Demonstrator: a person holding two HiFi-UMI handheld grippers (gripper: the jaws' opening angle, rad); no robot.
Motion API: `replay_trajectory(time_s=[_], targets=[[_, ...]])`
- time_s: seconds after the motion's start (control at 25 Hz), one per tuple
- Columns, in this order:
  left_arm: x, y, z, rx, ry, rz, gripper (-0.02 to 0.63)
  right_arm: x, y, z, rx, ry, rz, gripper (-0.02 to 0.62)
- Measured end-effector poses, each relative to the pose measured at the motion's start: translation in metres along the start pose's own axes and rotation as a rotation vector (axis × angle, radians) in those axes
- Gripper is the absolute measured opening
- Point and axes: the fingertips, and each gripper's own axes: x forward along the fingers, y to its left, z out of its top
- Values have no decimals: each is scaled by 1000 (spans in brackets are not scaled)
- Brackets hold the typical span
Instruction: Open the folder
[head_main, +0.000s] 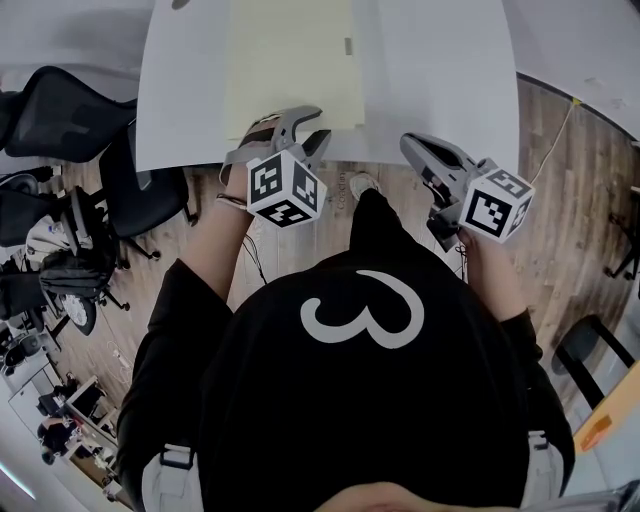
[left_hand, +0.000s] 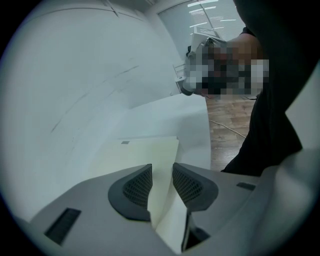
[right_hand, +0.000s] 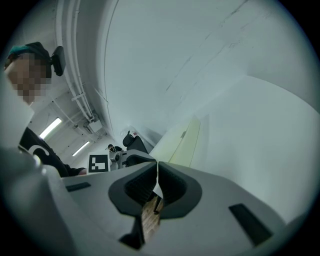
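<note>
**Folder flat on table; left gripper straddles its near corner**

1. Folder (head_main: 290, 60): pale yellow, thin and flat. It lies closed on the white table (head_main: 440, 70). Its near edge sits just inside the table's near edge, and its length runs away toward 12 o'clock. A small grey tab (head_main: 348, 45) is set near its 3 o'clock edge, further out. In the left gripper view the near part of the folder (left_hand: 145, 155) rises into the gap between the jaws.

2. Left gripper (head_main: 310, 128): it is positioned at the folder's 5 o'clock corner and pitched down toward the table. Its jaws stand partly apart (left_hand: 162, 172). The folder's edge is between the two ribbed pads. A gap wider than the sheet remains, so the pads are not clamped on it.

3. Right gripper (head_main: 408, 145): it is located at 3 o'clock from the left gripper, at the table's near edge, well clear of the folder. Its jaws are closed, tips meeting (right_hand: 157, 167), with no object held. From this gripper the folder (right_hand: 187, 145) appears as a narrow strip toward 12 o'clock.
</note>
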Motion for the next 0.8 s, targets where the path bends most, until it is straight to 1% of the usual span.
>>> replay_trajectory(time_s=[0.24,0.36,0.56,0.8], targets=[[-9,-2,10,-15,-27,-1,94,6,2,4,-10,7,6,26],[-10,-1,10,-22,-33,-1,74,17,4,10,-34,10,14,26],[-14,2,11,-83,-45,-31,48,37,0,11,-63,30,19,26],[-18,8,10,-135,-63,-53,40,62,-11,8,-106,85,-17,26]])
